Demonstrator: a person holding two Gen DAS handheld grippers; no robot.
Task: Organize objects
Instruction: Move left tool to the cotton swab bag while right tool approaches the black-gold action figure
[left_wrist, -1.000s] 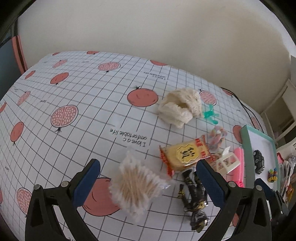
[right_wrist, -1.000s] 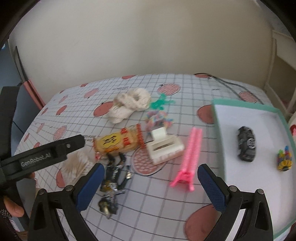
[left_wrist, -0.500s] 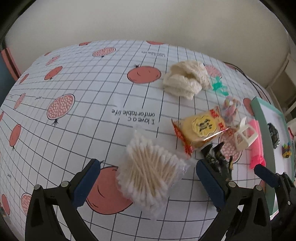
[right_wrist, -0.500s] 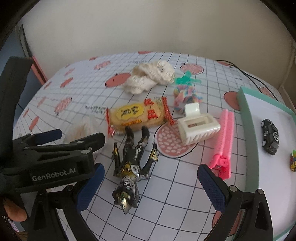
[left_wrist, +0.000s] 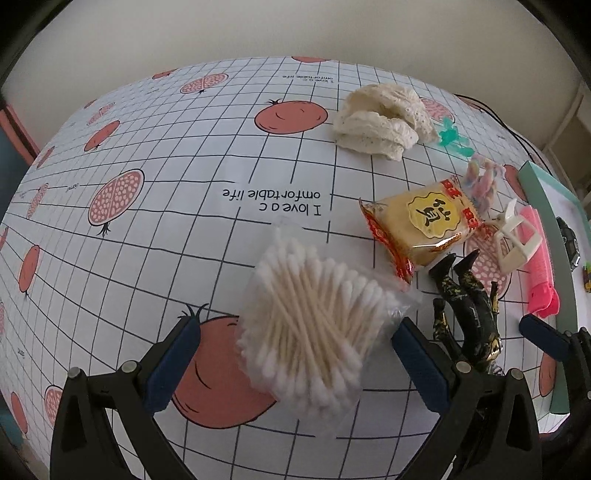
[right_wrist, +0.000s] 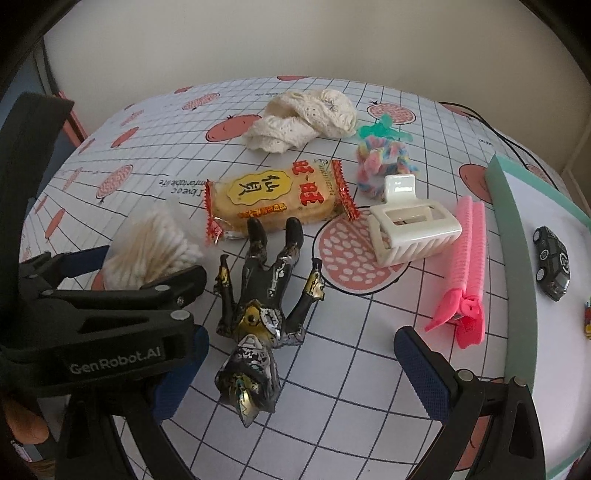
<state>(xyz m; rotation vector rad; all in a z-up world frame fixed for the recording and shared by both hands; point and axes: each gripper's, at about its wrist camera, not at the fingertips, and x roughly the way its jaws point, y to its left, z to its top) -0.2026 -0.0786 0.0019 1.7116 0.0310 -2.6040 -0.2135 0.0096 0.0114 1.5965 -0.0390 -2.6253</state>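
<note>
The left tool hangs low over the surface, fingers spread wide on both sides of the bag of cotton swabs, not pressing it. The right tool, also wide open, hovers over the dark toy figure, near the tray at right.

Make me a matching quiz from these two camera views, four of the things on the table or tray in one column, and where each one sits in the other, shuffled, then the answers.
Things:
1. bag of cotton swabs
2. toy car
3. white hair claw
4. black and gold action figure

Places:
A. inside the green-rimmed tray
B. lying with its feet toward the rice cracker packet
C. between the open jaws of the left gripper
D. right beside the pink clip

Pairs: 1-C, 2-A, 3-D, 4-B
</note>
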